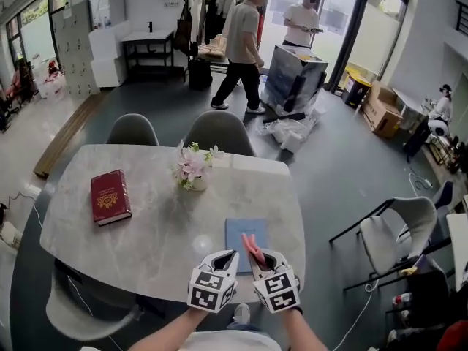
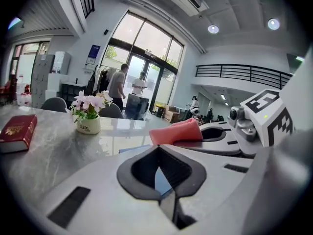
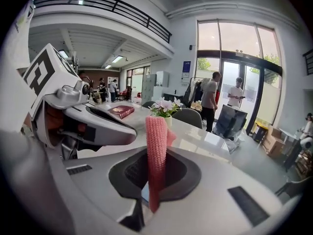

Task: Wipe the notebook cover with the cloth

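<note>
A pale blue notebook (image 1: 241,234) lies flat near the table's front edge. My right gripper (image 1: 257,257) hovers over its near right part, shut on a pink knitted cloth (image 1: 254,249) that sticks up between the jaws; the same cloth (image 3: 156,156) stands upright in the right gripper view. My left gripper (image 1: 228,258) sits just left of it over the notebook's near edge, shut with nothing held. From the left gripper view the cloth (image 2: 176,131) shows at the right, and a sliver of blue notebook (image 2: 162,179) shows through the jaws.
A dark red book (image 1: 110,197) lies at the table's left. A small pot of pink flowers (image 1: 193,168) stands at the middle back. Two grey chairs (image 1: 217,132) stand behind the marble table (image 1: 153,232), another chair (image 1: 395,232) to the right. Two people (image 1: 243,46) stand far off.
</note>
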Demonstrator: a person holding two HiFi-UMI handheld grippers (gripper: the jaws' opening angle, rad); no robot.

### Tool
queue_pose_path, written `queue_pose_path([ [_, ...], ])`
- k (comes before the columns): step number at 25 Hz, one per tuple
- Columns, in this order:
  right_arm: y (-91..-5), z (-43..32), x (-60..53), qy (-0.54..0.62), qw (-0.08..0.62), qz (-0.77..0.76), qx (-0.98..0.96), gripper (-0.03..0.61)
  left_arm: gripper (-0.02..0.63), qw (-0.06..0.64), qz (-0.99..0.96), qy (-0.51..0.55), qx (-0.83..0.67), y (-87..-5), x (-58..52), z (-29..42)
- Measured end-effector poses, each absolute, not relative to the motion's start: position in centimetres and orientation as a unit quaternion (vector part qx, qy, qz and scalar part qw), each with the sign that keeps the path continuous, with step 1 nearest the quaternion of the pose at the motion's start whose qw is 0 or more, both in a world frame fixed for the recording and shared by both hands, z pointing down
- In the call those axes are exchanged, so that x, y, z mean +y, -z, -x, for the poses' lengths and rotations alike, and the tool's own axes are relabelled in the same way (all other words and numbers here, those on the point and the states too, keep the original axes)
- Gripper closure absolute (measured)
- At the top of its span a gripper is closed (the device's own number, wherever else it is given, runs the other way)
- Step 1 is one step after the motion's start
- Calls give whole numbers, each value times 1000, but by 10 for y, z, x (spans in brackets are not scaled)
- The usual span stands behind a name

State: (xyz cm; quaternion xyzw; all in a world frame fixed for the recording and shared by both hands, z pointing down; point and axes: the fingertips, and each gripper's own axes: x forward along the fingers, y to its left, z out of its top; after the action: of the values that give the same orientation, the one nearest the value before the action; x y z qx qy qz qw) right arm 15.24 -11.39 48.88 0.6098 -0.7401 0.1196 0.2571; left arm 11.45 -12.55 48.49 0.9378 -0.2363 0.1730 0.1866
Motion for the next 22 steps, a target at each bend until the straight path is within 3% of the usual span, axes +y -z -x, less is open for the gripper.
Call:
queue_pose_path([
  [22, -567, -240, -180, -75, 388, -475, -786, 563, 607, 213, -891, -185, -355, -527, -167, -152],
])
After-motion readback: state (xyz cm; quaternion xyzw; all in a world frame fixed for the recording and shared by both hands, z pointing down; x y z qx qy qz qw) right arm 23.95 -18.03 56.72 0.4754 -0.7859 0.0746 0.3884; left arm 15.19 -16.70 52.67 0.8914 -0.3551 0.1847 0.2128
